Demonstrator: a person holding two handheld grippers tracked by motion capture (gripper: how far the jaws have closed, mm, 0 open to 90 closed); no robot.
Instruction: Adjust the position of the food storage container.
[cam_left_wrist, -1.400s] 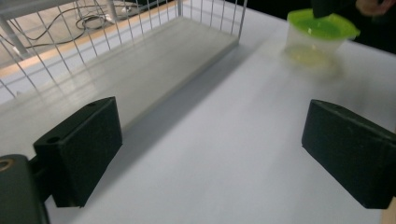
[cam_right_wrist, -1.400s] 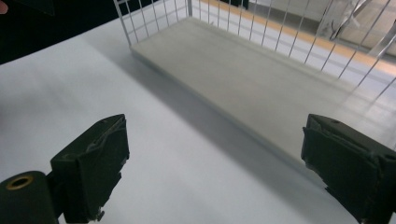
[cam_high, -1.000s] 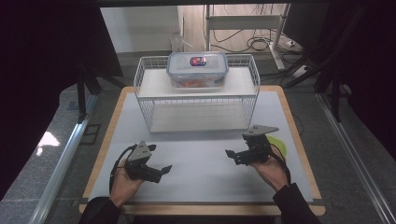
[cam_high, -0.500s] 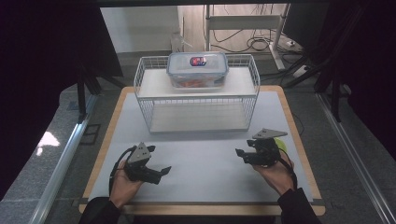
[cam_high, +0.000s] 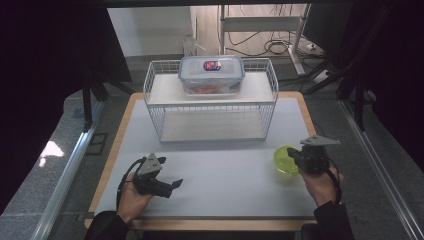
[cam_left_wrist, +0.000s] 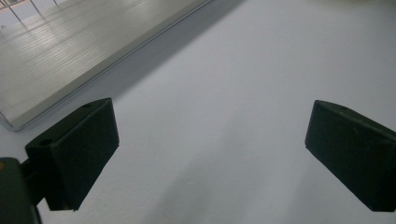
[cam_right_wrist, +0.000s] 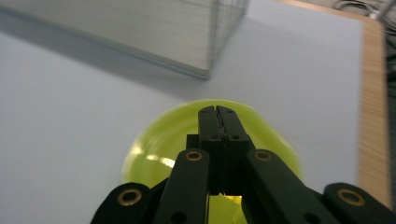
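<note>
High view first: my right gripper (cam_high: 294, 157) sits further out toward the right edge of the worktop (cam_high: 225, 165) than it did a second ago, and the green bowl (cam_high: 286, 159) now shows in full beside it, where before my hand covered most of it. My jaws on that side have just been closing, and now they stand fully together. Right gripper view confirms it: the two black tips meet in a tight seam (cam_right_wrist: 217, 112), with nothing pinched between them that I can see. The bowl (cam_right_wrist: 154, 140) lies directly under and ahead of those closed tips, its yellow-green rim curving round both sides of them; whether the tips touch its surface I cannot tell.

My left gripper (cam_high: 172, 186) has kept its place at the near left of the worktop. Left gripper view shows its jaws spread wide, one pad (cam_left_wrist: 77, 151) low at the left, the other far right, bare white surface between them, holding nothing.

At the back, the wire rack (cam_high: 210, 107) stands where it stood, the lidded container (cam_high: 211, 75) on its top shelf, well apart from both my grippers.
</note>
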